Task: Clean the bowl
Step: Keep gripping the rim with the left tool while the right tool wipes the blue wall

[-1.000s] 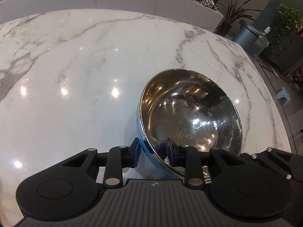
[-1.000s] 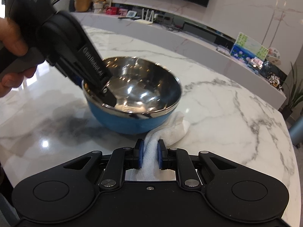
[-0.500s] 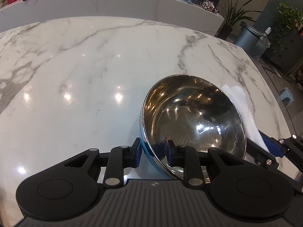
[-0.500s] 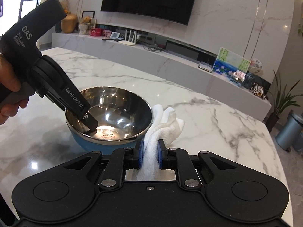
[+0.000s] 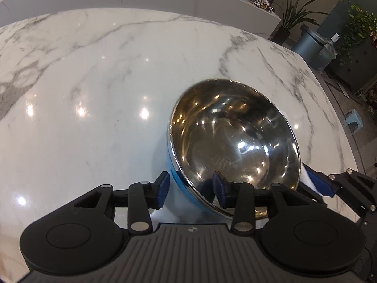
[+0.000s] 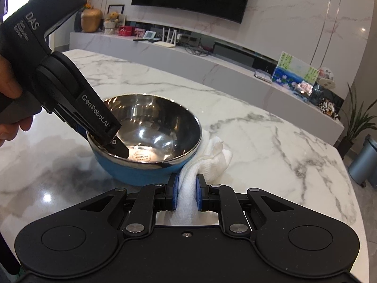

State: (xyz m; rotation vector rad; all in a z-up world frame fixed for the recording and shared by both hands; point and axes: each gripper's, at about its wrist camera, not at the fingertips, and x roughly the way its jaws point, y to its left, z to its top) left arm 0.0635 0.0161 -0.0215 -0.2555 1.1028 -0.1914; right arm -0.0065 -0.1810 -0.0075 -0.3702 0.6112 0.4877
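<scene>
Left wrist view: my left gripper (image 5: pixel 189 189) clamped on near rim of steel bowl with blue outside (image 5: pixel 235 141), centre-right on white marble table (image 5: pixel 94 82).

Right wrist view: my right gripper (image 6: pixel 186 194) pinching white crumpled cloth (image 6: pixel 212 155), pressed against bowl's right wall. Step: wiping exterior. Next, likely: cloth inside.

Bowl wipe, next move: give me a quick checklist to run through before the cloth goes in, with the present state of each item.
1. Left gripper clamped on the bowl rim, one finger inside, one outside: ok.
2. Right gripper shut on the cloth: ok.
3. Cloth inside the bowl: not ok, it lies outside against the blue wall.
4. Bowl resting flat on the table: cannot tell, it may be tilted.
5. Bowl interior free of other items: ok, only a sticker at the bottom.
</scene>
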